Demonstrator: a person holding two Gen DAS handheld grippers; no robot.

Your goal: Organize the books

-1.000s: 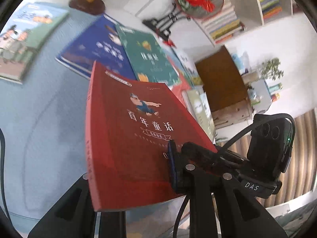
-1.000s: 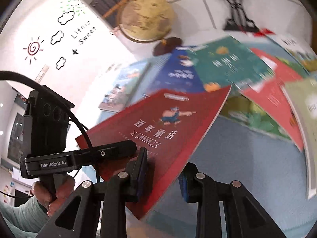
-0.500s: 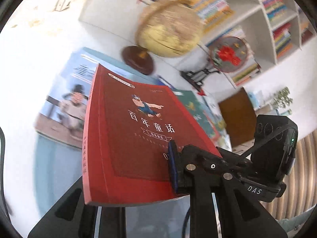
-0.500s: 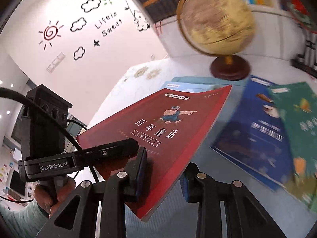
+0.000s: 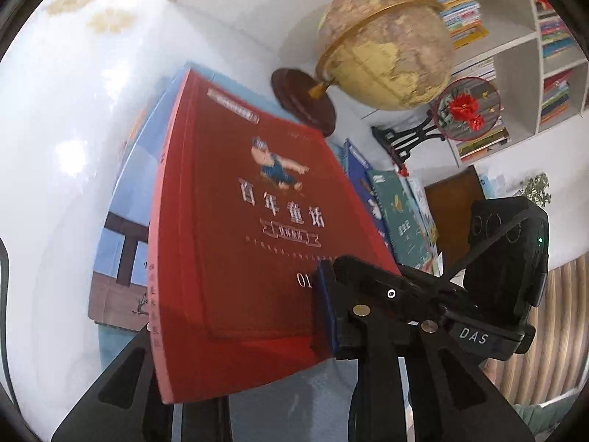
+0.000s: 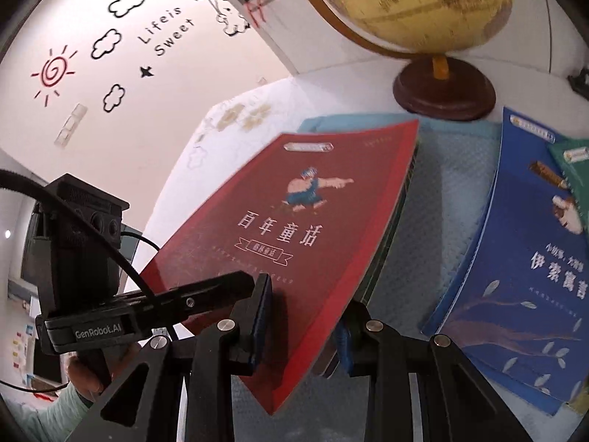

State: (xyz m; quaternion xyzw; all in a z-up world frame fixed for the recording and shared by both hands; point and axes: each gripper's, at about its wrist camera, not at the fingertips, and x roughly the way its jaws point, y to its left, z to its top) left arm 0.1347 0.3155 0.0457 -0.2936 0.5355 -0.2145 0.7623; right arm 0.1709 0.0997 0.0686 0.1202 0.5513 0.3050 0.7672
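A red book point(image 5: 265, 221) with white Chinese title is gripped at its near edge by both grippers. My left gripper point(image 5: 235, 331) has the book's spine corner between its fingers; its jaws are opening, though the blue pad point(image 5: 325, 309) still lies on the cover. My right gripper point(image 6: 302, 331) is shut on the book's point(image 6: 294, 228) other near corner. Each gripper shows in the other's view, the right one point(image 5: 405, 294) and the left one point(image 6: 221, 287). The red book hangs tilted just above a light-blue picture book point(image 5: 121, 243), which lies on the table.
A globe point(image 5: 386, 44) on a dark wooden base point(image 6: 441, 92) stands just beyond the books. A dark blue book point(image 6: 515, 258) and a green book point(image 6: 574, 162) lie to the right on the pale blue mat point(image 6: 452, 199). Bookshelves point(image 5: 552, 55) line the back wall.
Both grippers carried the red book leftwards across the table, away from the spread of books, and lower. It now hangs over the light-blue book beside the globe.
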